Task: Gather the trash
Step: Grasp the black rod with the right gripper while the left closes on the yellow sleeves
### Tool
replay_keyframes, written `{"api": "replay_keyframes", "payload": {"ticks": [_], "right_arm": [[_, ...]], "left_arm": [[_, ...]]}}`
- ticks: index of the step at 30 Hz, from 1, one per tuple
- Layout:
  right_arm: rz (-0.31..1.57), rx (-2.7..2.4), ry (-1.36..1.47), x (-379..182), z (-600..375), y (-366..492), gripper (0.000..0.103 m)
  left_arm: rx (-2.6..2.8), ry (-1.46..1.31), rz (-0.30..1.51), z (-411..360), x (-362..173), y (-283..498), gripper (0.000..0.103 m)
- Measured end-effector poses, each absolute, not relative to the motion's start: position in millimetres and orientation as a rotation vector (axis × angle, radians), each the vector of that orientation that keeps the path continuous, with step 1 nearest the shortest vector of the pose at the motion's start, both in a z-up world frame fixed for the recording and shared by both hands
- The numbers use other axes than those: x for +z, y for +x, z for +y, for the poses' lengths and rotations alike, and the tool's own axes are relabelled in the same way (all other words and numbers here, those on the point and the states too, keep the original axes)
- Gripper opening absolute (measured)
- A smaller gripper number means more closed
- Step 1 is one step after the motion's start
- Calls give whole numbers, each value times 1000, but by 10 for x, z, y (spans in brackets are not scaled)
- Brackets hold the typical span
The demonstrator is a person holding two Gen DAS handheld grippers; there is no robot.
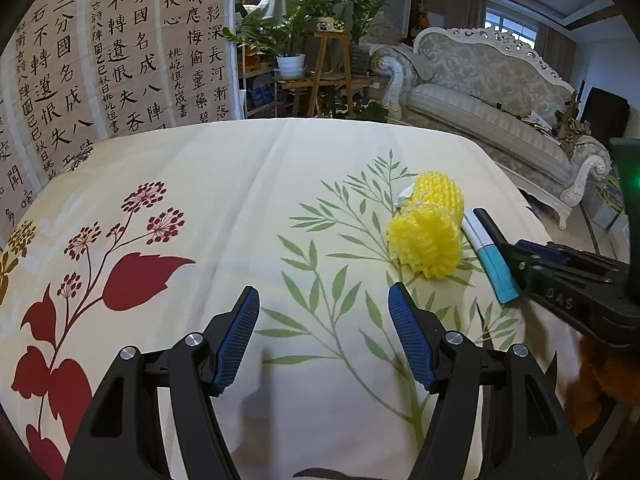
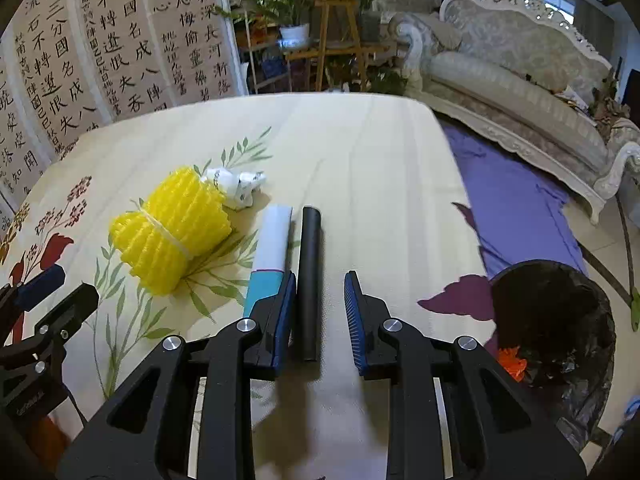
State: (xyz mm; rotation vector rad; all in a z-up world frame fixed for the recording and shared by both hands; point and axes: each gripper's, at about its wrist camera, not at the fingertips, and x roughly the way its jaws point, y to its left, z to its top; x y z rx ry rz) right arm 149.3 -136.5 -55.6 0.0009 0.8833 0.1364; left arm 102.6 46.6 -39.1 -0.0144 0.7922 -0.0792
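A yellow foam net bundle (image 1: 430, 226) (image 2: 172, 236) lies on the floral tablecloth (image 1: 240, 184). Beside it lie a white-and-teal tube (image 2: 270, 252) (image 1: 490, 256), a black tube (image 2: 310, 280) and a crumpled white paper (image 2: 236, 184). My right gripper (image 2: 320, 284) is open, its fingers on either side of the black tube's near end, low over the cloth. My left gripper (image 1: 324, 300) is open and empty, above the cloth, left of and nearer than the yellow bundle. The right gripper's body also shows in the left wrist view (image 1: 568, 284).
A bin lined with a black bag (image 2: 556, 332) stands on the floor off the table's right edge, with an orange scrap inside. A purple cloth (image 2: 508, 200) lies on the floor. A sofa (image 2: 520, 64), plants and a calligraphy screen (image 1: 100, 60) stand beyond the table.
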Motion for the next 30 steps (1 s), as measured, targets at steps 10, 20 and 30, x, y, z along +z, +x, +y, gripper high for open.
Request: {"api": "replay_keyframes", "payload": {"ticks": [10,20,30], "right_arm": [[882,126,24,-575,-1447,1481,13],[881,114,44,-604,-1588,1495,13],[881,113,42,-606,-1590,1498,13]], "left_arm": [[-121,-11,776,338,-336,1030,67],[-154,7,769,128,-337,1114,70],[-171,23,761,-17,-364,1242,71]]}}
